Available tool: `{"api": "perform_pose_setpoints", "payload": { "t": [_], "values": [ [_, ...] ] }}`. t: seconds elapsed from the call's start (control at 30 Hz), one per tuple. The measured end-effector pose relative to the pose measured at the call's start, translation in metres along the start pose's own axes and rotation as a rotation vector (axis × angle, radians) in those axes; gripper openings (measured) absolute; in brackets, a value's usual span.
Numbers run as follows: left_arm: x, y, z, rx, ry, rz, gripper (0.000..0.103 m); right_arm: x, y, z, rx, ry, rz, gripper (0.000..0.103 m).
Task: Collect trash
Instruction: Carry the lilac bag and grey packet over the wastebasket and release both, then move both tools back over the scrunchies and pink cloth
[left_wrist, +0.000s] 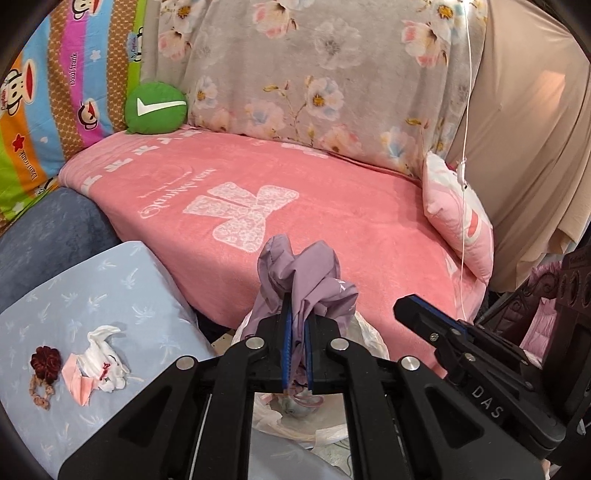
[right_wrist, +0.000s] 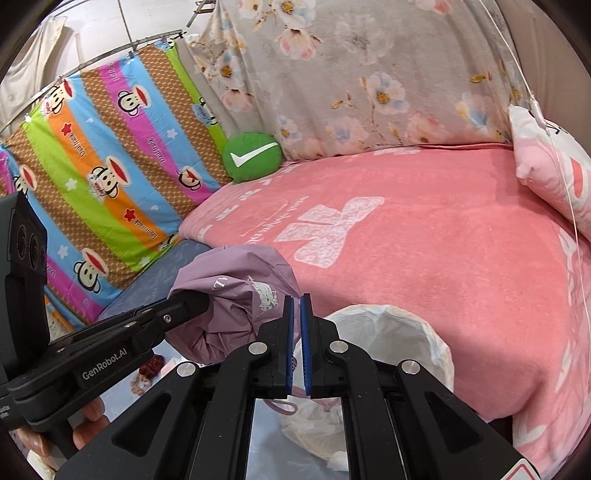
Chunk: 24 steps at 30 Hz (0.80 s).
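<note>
My left gripper (left_wrist: 298, 314) is shut on a crumpled purple bag (left_wrist: 303, 269) and holds it above the open white trash bag (left_wrist: 365, 332). In the right wrist view the purple bag (right_wrist: 236, 295) hangs from the left gripper (right_wrist: 199, 302), just left of my right gripper (right_wrist: 297, 301). My right gripper is shut with nothing visible between its blue pads; it shows in the left wrist view (left_wrist: 406, 306) at the right. The white trash bag (right_wrist: 391, 328) gapes open below and right of my right gripper. A crumpled white and pink tissue (left_wrist: 98, 360) lies on the light blue cushion (left_wrist: 110, 288).
A dark red hair scrunchie (left_wrist: 45, 360) lies beside the tissue. A pink blanket (left_wrist: 295, 192) covers the sofa seat. A green round cushion (left_wrist: 155, 107) sits at the back and a pink pillow (left_wrist: 458, 214) at the right. A white cord (left_wrist: 466, 110) hangs down.
</note>
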<state>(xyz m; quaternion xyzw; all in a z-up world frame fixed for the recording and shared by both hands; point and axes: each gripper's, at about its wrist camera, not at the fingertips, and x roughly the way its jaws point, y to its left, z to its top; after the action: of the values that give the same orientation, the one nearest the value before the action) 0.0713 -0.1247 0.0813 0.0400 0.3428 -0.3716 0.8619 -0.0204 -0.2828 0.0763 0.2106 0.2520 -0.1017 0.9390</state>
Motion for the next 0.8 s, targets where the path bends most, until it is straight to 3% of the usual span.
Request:
{"api": "perform_pose_setpoints", "payload": {
  "t": [0.03, 0.1, 0.17, 0.8],
  "values": [
    [0.002, 0.000, 0.000, -0.002, 0.004, 0.004, 0.018, 0.000, -0.003, 0.000, 0.004, 0.000, -0.005, 0.009],
    [0.005, 0.000, 0.000, -0.011, -0.003, 0.031, 0.058, 0.000, -0.007, 0.000, 0.012, 0.000, -0.009, 0.010],
    [0.002, 0.001, -0.001, -0.024, -0.029, 0.054, 0.068, 0.000, -0.009, 0.000, 0.016, 0.000, -0.013, 0.010],
    [0.005, 0.022, -0.008, -0.087, -0.012, 0.100, 0.072, 0.011, 0.008, -0.011, -0.009, 0.029, 0.008, 0.021]
  ]
}}
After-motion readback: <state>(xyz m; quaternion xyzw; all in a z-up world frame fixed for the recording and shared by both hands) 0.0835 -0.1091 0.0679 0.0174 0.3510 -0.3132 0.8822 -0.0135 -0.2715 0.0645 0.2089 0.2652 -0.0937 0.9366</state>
